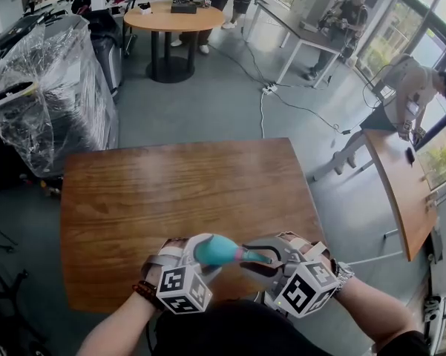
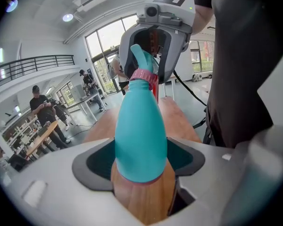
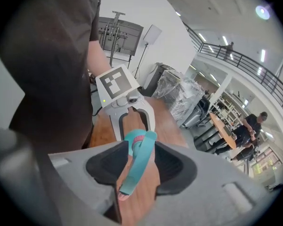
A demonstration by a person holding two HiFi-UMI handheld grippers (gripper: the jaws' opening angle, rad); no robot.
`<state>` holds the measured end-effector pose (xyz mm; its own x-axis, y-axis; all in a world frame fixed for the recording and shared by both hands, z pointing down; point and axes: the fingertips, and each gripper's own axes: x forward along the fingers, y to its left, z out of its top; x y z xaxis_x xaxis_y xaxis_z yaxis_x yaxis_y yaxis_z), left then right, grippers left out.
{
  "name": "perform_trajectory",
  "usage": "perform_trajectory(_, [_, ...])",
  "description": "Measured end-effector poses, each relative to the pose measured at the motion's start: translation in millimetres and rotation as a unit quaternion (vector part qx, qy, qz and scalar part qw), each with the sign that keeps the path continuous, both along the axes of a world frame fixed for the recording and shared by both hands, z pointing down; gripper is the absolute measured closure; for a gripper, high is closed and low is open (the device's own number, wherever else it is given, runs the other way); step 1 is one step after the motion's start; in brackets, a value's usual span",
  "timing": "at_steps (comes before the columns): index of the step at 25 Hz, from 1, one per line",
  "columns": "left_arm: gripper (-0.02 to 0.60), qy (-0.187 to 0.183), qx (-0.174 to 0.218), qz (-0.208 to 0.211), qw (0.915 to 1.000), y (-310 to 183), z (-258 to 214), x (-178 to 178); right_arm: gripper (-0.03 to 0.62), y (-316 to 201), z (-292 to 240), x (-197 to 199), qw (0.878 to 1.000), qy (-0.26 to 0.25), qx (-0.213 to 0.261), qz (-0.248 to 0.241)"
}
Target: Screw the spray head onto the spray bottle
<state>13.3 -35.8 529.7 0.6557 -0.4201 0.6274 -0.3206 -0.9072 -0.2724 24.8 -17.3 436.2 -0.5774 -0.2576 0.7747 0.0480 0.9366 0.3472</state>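
The teal spray bottle [image 1: 214,249] lies sideways in the air over the near edge of the wooden table [image 1: 185,184]. My left gripper [image 1: 200,256] is shut on its rounded body [image 2: 140,140], neck pointing right. A pink collar [image 2: 144,75] joins the neck to the teal spray head [image 1: 254,256]. My right gripper [image 1: 264,257] faces the left one, jaws on either side of the spray head [image 3: 137,164]. A thin strip of table shows between the head and each pad, so these jaws stand open around it. My own arms and dark shirt crowd the near side.
The tabletop beyond the grippers is bare wood. Plastic-wrapped equipment [image 1: 52,95] stands at the far left, a round table [image 1: 171,17] at the back, and another wooden table [image 1: 401,184] to the right with a person [image 1: 408,95] at it. A cable [image 1: 282,102] runs across the floor.
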Motion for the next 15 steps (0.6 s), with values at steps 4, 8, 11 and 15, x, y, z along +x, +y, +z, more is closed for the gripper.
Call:
perform_trajectory(4, [0.213, -0.003, 0.001, 0.002, 1.0000, 0.3, -1.0, 0.9, 0.473, -0.7, 1.9, 3.1, 1.000, 0.006, 0.014, -0.005])
perform_trajectory(8, [0.213, -0.035, 0.022, 0.002, 0.9991, -2.1, -0.8, -0.3, 0.477, 1.9, 1.9, 5.0, 0.999, 0.026, 0.029, -0.013])
perform_trajectory(11, [0.215, -0.068, 0.044, 0.003, 0.9967, -4.7, -2.0, -1.0, 0.477, 2.6, 2.3, 7.5, 0.997, 0.063, 0.049, -0.027])
perform_trajectory(15, [0.214, -0.112, 0.073, 0.003, 0.9910, -8.3, -1.5, -3.6, 0.478, 2.2, 7.7, 9.9, 0.990, 0.113, 0.073, -0.042])
